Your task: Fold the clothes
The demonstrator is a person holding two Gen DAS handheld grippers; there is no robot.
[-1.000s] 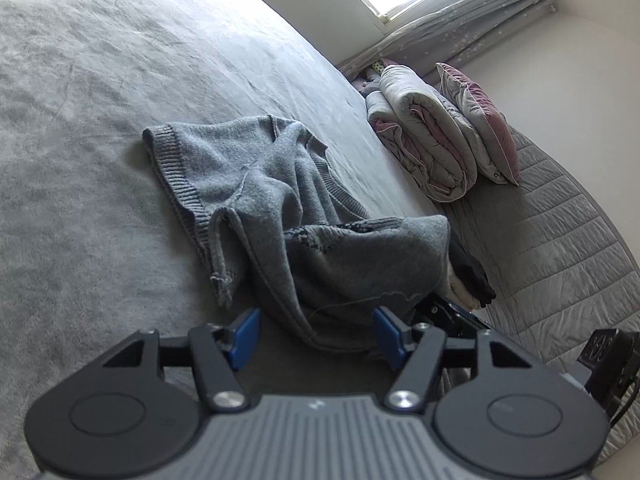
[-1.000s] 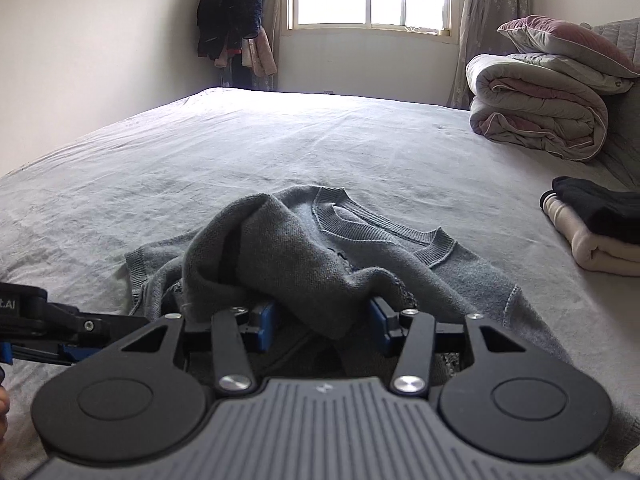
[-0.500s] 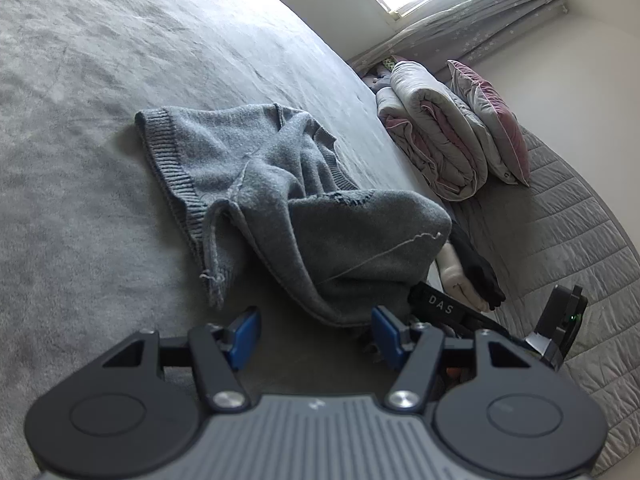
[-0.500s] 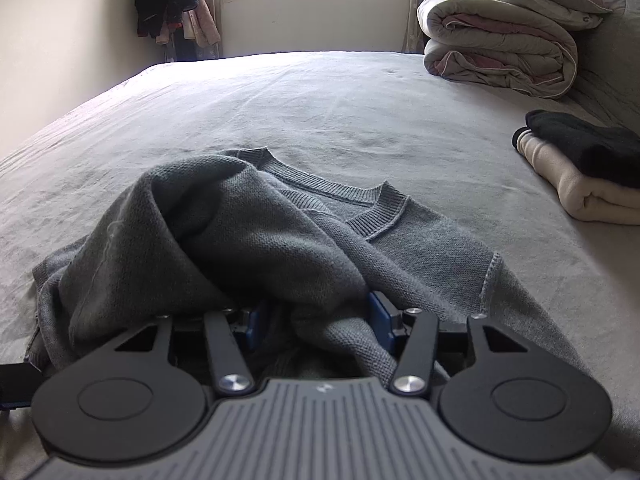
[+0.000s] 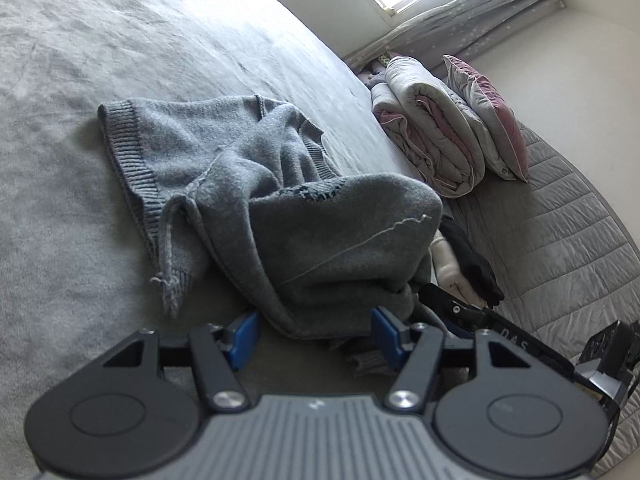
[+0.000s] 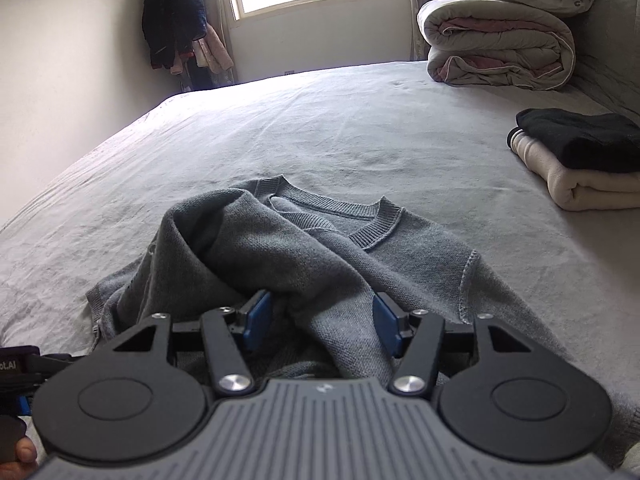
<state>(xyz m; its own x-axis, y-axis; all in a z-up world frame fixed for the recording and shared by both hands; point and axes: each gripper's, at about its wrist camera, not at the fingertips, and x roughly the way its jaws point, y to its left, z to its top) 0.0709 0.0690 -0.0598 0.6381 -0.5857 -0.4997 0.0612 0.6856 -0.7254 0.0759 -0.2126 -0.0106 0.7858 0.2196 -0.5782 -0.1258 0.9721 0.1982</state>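
Note:
A grey knit sweater [image 5: 320,232] lies bunched on the grey bed [image 5: 120,20], its ribbed hem to the left and one part heaped up in a hump. My left gripper [image 5: 316,338] stands open at the near edge of that hump; the fabric's edge lies between its blue pads without being pressed. In the right wrist view the sweater [image 6: 320,248] shows its neckline at the far side. My right gripper [image 6: 322,320] has a loose fold between its pads, and its jaws are opening, with a gap at the left pad. The right gripper [image 5: 460,308] also shows beside the hump.
A rolled quilt [image 6: 496,40] and a pillow [image 5: 488,116] sit at the head of the bed. A folded black and cream stack [image 6: 580,160] lies to the right. Clothes [image 6: 176,20] hang in the far corner by the window. A thumb [image 6: 24,452] shows bottom left.
The right gripper's jaws have widened around the sweater fold, and the gripper has rolled and shifted. The left gripper has crept closer to the heaped fabric, with its opening unchanged.

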